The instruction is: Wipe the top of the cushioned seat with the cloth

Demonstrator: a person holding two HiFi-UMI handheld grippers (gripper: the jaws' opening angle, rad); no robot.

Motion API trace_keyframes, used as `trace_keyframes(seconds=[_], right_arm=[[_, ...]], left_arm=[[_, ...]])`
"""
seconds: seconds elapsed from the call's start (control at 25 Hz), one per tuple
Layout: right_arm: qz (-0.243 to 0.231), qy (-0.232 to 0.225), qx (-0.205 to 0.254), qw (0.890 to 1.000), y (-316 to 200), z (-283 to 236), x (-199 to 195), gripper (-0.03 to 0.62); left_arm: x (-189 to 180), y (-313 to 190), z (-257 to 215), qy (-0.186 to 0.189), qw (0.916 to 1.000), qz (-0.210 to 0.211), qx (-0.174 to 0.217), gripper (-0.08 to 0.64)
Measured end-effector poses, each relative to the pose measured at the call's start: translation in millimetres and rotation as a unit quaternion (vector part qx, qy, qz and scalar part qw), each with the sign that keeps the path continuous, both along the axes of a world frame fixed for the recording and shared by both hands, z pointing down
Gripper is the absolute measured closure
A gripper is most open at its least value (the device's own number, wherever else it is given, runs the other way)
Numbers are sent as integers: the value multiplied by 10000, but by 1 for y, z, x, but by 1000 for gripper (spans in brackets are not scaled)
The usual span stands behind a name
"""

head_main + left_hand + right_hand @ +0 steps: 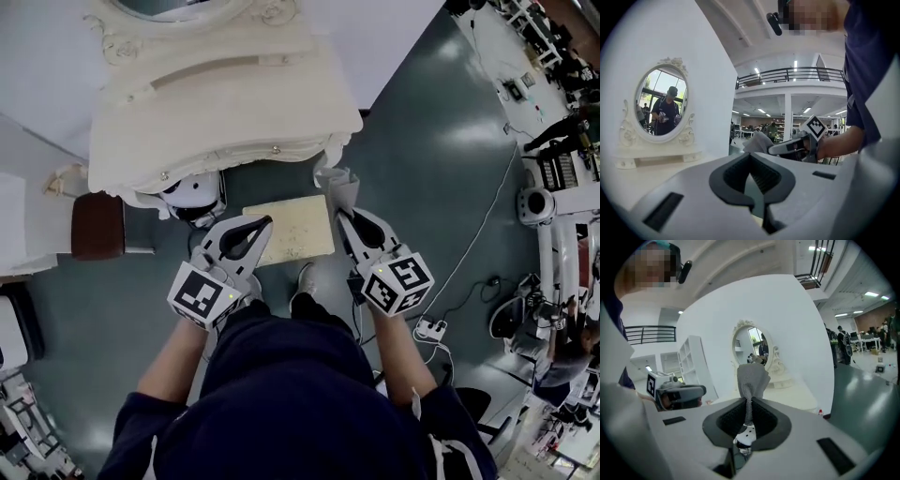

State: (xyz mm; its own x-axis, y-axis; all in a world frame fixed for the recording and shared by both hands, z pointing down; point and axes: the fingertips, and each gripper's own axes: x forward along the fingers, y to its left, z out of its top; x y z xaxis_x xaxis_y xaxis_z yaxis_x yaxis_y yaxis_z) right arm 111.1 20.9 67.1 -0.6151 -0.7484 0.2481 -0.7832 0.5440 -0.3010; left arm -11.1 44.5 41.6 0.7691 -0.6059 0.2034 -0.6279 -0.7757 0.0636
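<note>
Cloth pinched in right gripper, held above far right corner of seat; left gripper closed on nothing over seat's left edge. Wiping looks not yet started. Next move: lower cloth onto cushion top, then sweep across.

On my feed the glossy grey-green floor carries everything. A white dressing table stands on it, and the cushioned seat sits just in front of that table, cream top up. A dark brown stool stands beside the table's left end. A white power strip with its cable lies well off to the table's front right.
</note>
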Motion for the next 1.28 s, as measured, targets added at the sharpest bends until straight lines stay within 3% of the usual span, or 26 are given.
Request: trace_keyframes(seconds=[0.28, 0.6, 1.28], right_arm=[[41, -363, 775, 9963, 11, -84, -19, 551], [67, -630, 1019, 9928, 17, -123, -24, 551], [-110, -546, 832, 9950, -6, -104, -28, 551]], left_arm=[[-15, 5, -43, 161, 9990, 65, 411, 552], [-22, -7, -80, 229, 9972, 34, 714, 552], [-18, -28, -65, 203, 9983, -36, 545, 552]])
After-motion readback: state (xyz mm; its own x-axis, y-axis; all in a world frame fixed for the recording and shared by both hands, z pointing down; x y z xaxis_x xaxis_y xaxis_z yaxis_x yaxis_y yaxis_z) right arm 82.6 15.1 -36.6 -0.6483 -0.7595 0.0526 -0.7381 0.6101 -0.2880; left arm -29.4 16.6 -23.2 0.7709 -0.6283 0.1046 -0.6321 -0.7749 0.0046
